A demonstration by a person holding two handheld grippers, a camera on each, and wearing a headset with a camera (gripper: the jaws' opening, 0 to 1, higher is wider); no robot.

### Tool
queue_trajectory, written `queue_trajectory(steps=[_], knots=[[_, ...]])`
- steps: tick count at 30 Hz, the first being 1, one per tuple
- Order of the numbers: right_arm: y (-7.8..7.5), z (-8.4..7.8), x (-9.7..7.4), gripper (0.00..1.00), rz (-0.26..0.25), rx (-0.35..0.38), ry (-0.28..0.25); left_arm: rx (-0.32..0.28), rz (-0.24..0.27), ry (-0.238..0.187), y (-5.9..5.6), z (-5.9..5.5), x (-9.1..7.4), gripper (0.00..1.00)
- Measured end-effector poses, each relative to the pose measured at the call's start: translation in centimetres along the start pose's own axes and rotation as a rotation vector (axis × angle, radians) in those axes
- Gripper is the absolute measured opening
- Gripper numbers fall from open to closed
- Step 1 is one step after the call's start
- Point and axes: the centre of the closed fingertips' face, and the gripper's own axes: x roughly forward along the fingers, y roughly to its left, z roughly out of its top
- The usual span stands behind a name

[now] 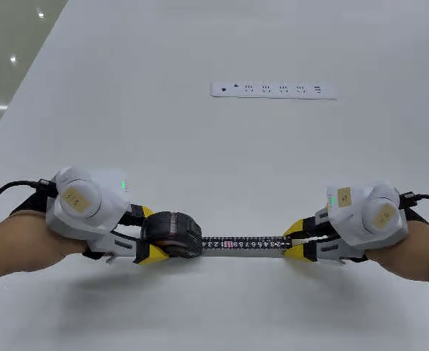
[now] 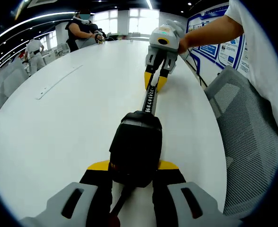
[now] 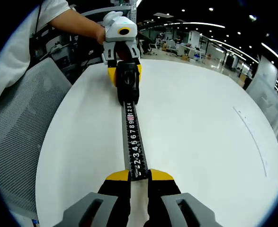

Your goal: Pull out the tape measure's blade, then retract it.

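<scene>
Blade (image 1: 247, 243) part out along table's (image 1: 221, 146) near edge; we clench case (image 1: 174, 234) in left gripper (image 1: 152, 234), blade in right gripper (image 1: 294, 240); retract pending.

We are in a large open-plan office. We work at a long white oval meeting table (image 1: 199, 44) with a white multi-socket power strip (image 1: 273, 89) lying on its far side. A grey mesh office chair (image 2: 245, 142) stands near the table's edge. Blue-and-white printed posters (image 2: 213, 45) line the wall, and more desks and chairs (image 3: 174, 46) sit far off under long white ceiling light strips (image 3: 195, 24).
</scene>
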Motion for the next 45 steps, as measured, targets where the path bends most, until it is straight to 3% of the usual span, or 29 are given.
queue_trajectory(steps=[23, 45], knots=[[-0.7, -4.4, -3.5, 0.09, -0.028, 0.012, 0.075, 0.01, -0.001, 0.007, -0.1, 0.1, 0.0, 0.27], [-0.8, -6.3, -5.5, 0.1, -0.051, 0.047, 0.103, 0.008, 0.003, 0.012, 0.0, 0.0, 0.0, 0.27]])
